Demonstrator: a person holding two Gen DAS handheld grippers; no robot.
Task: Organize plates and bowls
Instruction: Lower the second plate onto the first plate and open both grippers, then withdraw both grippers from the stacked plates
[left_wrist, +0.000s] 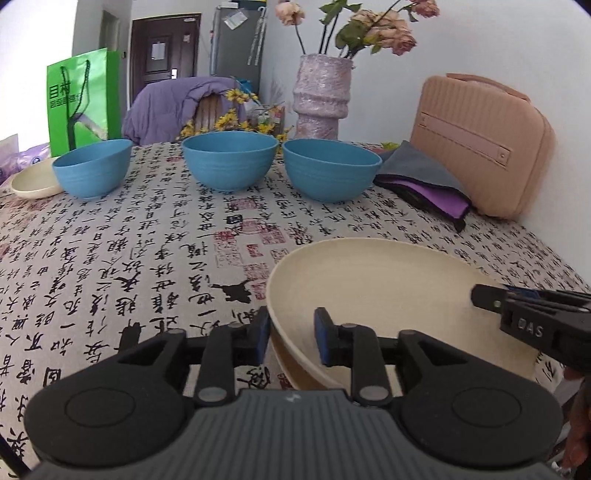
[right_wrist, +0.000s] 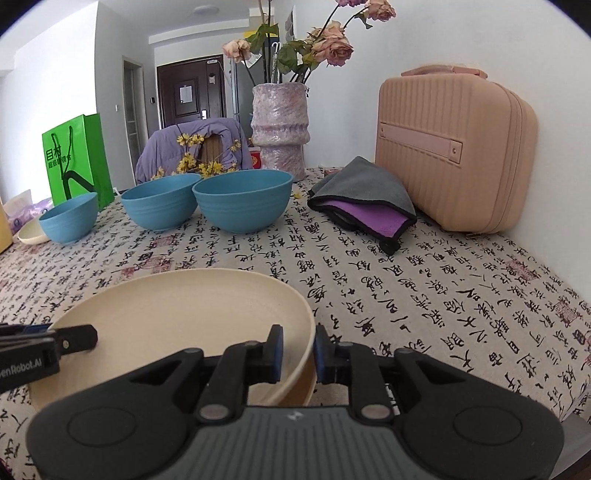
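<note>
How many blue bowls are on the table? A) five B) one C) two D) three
D: three blue bowls stand in a row at the far side of the table, in front of the vase.

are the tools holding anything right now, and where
Nothing firmly: both the left tool and right tool straddle opposite rims of the cream plate, pads apparently loose.
</note>
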